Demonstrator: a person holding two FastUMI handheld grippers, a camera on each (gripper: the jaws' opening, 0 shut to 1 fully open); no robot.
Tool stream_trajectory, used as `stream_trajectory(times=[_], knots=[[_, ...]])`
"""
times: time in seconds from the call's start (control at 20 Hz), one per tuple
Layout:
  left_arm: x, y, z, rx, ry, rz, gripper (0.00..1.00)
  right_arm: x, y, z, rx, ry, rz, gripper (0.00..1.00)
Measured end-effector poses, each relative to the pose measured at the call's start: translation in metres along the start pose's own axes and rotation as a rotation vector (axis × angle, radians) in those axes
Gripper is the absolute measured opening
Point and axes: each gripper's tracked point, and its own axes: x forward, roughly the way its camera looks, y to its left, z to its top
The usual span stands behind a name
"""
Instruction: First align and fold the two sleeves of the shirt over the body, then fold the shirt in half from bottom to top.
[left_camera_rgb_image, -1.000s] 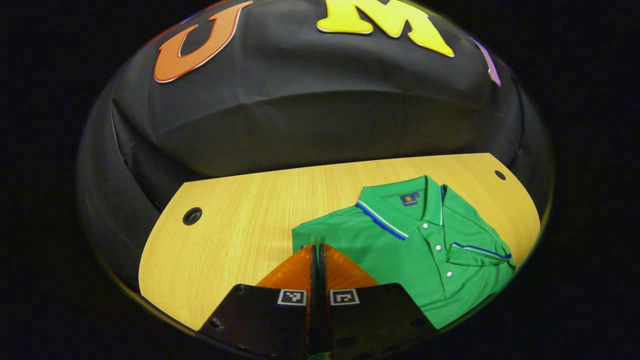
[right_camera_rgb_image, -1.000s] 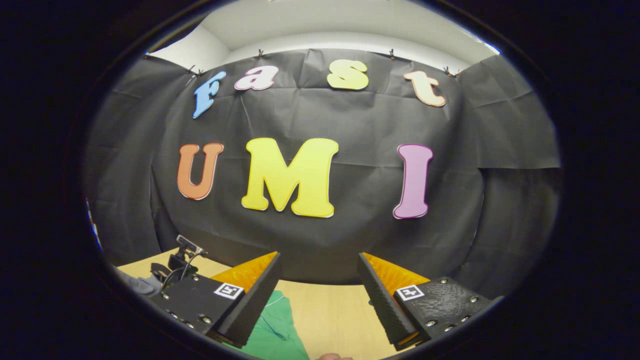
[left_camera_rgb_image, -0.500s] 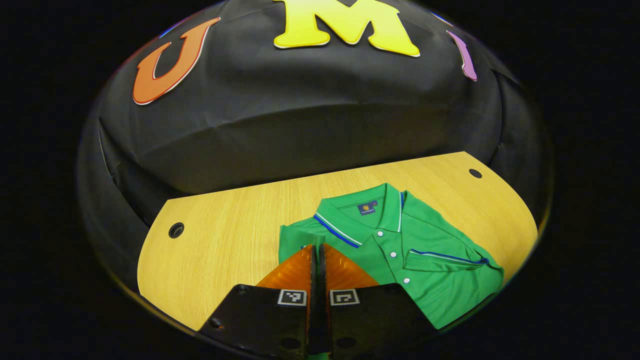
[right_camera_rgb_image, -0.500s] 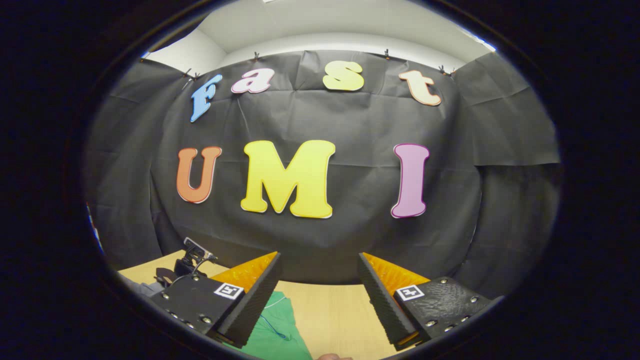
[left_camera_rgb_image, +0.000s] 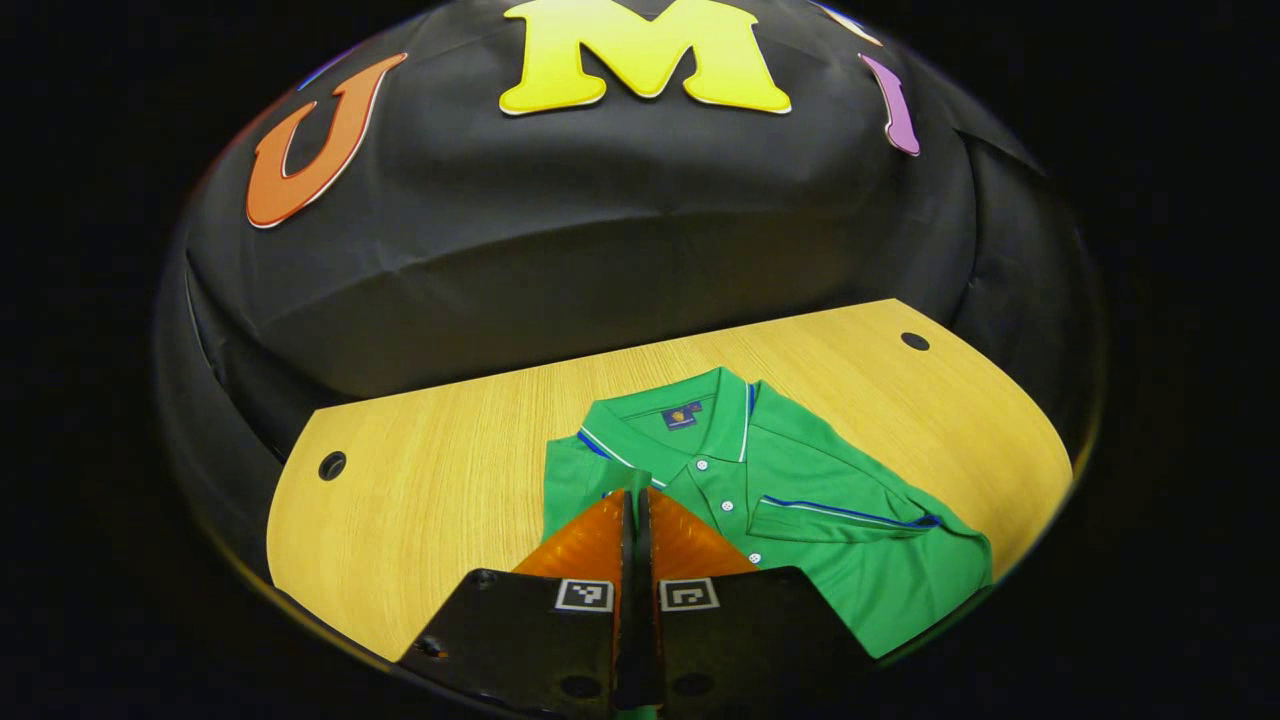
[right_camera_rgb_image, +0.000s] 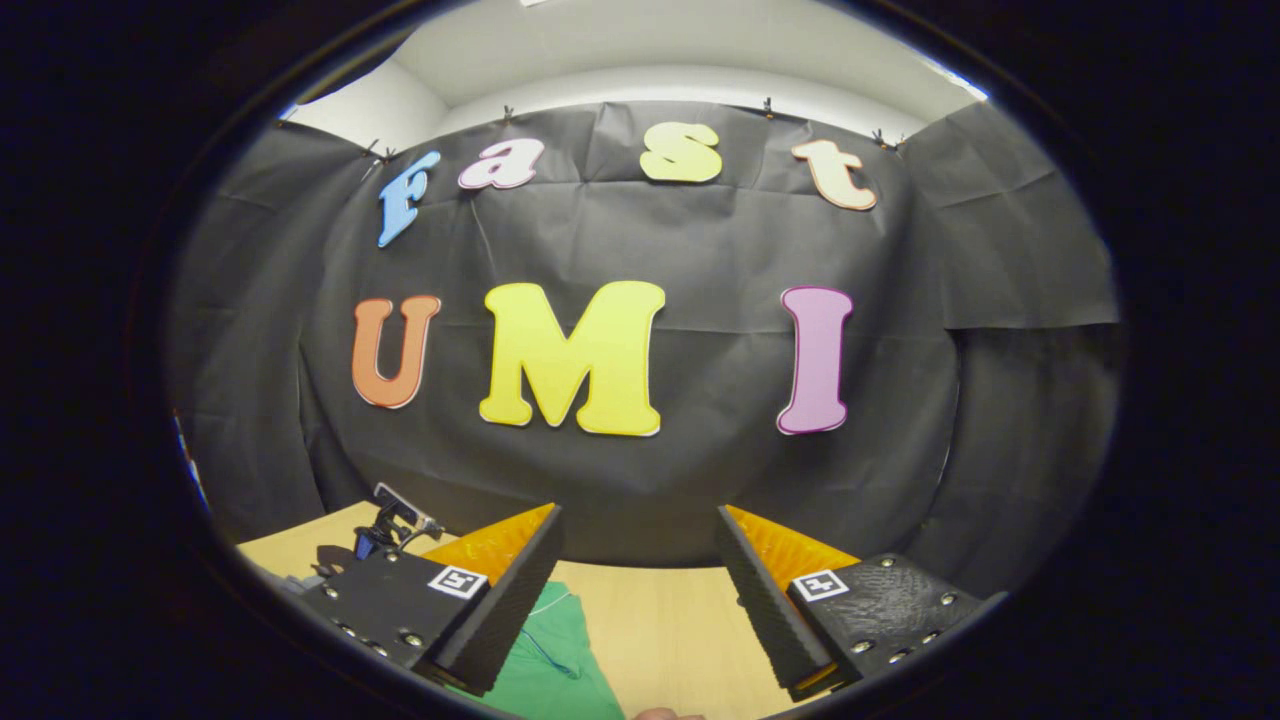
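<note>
Left hand-held gripper (left_camera_rgb_image: 635, 500) pinches green shirt (left_camera_rgb_image: 800, 500) sleeve; collar toward wall. Right hand-held gripper (right_camera_rgb_image: 637, 545) open above table (right_camera_rgb_image: 660, 630).

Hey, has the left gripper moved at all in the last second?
Yes. In the left gripper view, the table's cable hole has slid left and the green polo shirt too, so the left gripper has swung rightward.

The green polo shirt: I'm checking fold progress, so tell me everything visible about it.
The green polo shirt lies flat, front up, on the light wooden table. It looks like smooth knit fabric, with a blue-and-white-striped collar, white placket buttons and a dark neck label. One striped-cuff sleeve is folded across the chest. The left gripper is shut on a pinch of fabric near the other shoulder. The hem is out of sight.
</note>
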Motion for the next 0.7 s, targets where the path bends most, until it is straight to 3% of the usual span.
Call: stream_trajectory(times=[0.15, 0.2, 0.3, 0.4, 0.7], knots=[[0.006, -0.018, -0.01, -0.006, 0.033, -0.089, 0.04, -0.001, 0.001, -0.002, 0.002, 0.005, 0.001, 0.95], [0.006, -0.017, -0.011, -0.011, 0.042, -0.083, 0.2, -0.001, 0.001, -0.003, 0.004, 0.009, 0.003, 0.95], [0.009, -0.004, -0.011, 0.004, 0.008, -0.001, 0.96, -0.002, 0.004, -0.004, -0.002, 0.013, 0.005, 0.96], [0.009, -0.013, -0.012, -0.008, -0.003, -0.033, 1.0, -0.003, 0.004, -0.003, -0.017, 0.01, 0.002, 0.95], [-0.008, -0.006, -0.001, 0.011, -0.05, 0.011, 1.0, -0.005, 0.006, -0.006, -0.01, 0.017, 0.001, 0.96]])
